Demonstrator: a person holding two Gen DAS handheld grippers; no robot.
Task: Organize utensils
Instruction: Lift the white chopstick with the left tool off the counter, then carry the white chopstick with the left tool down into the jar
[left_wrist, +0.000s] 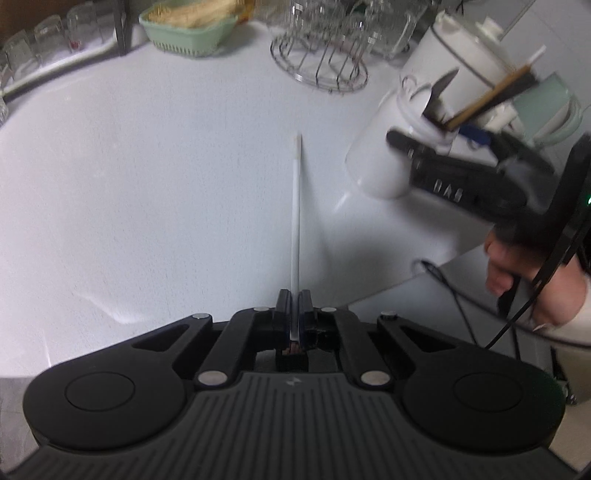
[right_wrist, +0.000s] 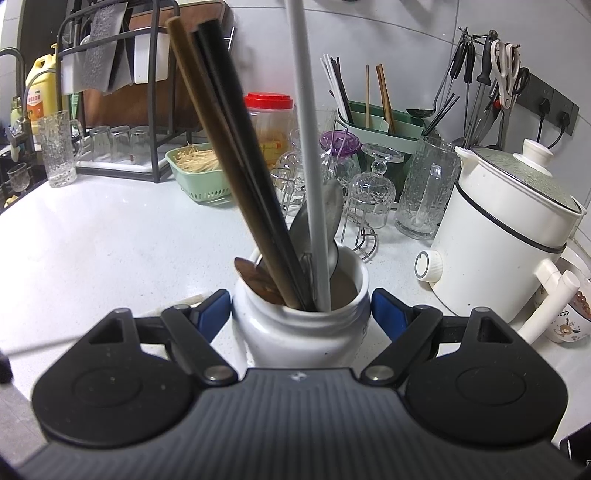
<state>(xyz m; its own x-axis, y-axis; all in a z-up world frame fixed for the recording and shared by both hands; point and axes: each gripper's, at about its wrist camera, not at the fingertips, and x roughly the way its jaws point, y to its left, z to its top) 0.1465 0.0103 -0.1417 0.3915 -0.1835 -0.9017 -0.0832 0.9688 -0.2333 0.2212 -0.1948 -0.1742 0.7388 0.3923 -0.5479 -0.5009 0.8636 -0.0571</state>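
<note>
My left gripper (left_wrist: 294, 297) is shut on the near end of a thin white chopstick (left_wrist: 296, 206), which points straight ahead over the white counter (left_wrist: 147, 184). My right gripper (right_wrist: 300, 308) is shut on a white ceramic jar (right_wrist: 295, 336), one blue pad on each side. The jar holds a brown chopstick (right_wrist: 207, 122), a black chopstick (right_wrist: 236, 122), a pale grey chopstick (right_wrist: 310, 147) and metal spoons (right_wrist: 330, 210). In the left wrist view the jar (left_wrist: 376, 166) and the right gripper (left_wrist: 436, 138) are at the right, the jar tilted.
A white electric pot (right_wrist: 498, 236) stands right of the jar. Behind are a wire rack with glasses (right_wrist: 369, 192), a green basket (right_wrist: 199, 173), a green drainer with chopsticks (right_wrist: 373, 122) and hanging tools (right_wrist: 498, 81). A person's hand (left_wrist: 517, 269) grips the right tool.
</note>
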